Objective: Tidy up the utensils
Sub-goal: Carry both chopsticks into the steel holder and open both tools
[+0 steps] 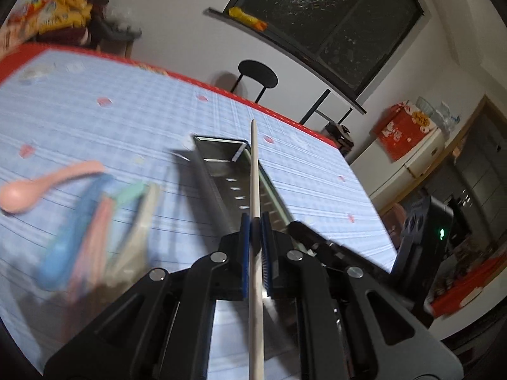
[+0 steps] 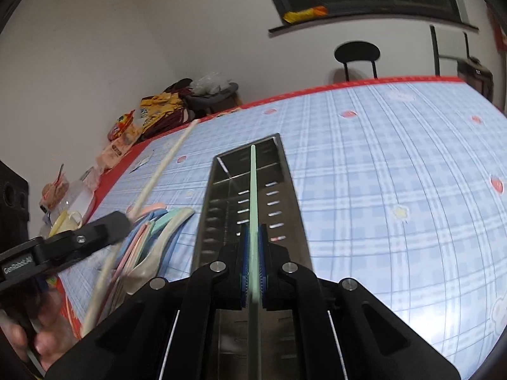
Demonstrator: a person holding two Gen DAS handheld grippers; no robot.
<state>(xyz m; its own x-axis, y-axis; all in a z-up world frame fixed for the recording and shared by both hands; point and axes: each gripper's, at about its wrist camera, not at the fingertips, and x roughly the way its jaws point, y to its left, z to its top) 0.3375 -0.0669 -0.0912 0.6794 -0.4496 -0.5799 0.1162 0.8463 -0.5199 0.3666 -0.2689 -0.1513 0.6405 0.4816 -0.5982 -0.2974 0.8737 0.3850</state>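
My left gripper [image 1: 253, 221] is shut on a cream chopstick [image 1: 254, 164] that points ahead over the near end of a steel perforated holder [image 1: 215, 177]. The holder lies on its side on the blue checked tablecloth. Left of it sits a blurred pile of utensils [image 1: 95, 221] with a pink spoon [image 1: 22, 194] at its edge. My right gripper [image 2: 253, 231] is shut on a pale green chopstick [image 2: 253, 183], held above the holder [image 2: 294, 209] along its length. From the right wrist, the left gripper [image 2: 120, 224] with the cream chopstick [image 2: 164, 171] hovers over the pile [image 2: 158, 224].
The table's red edge [image 2: 348, 84] runs along the far side, with a black chair [image 2: 356, 53] behind it. Snack packets and clutter [image 2: 158, 107] crowd the far left corner. A hand [image 2: 41, 342] holds the left gripper at the lower left.
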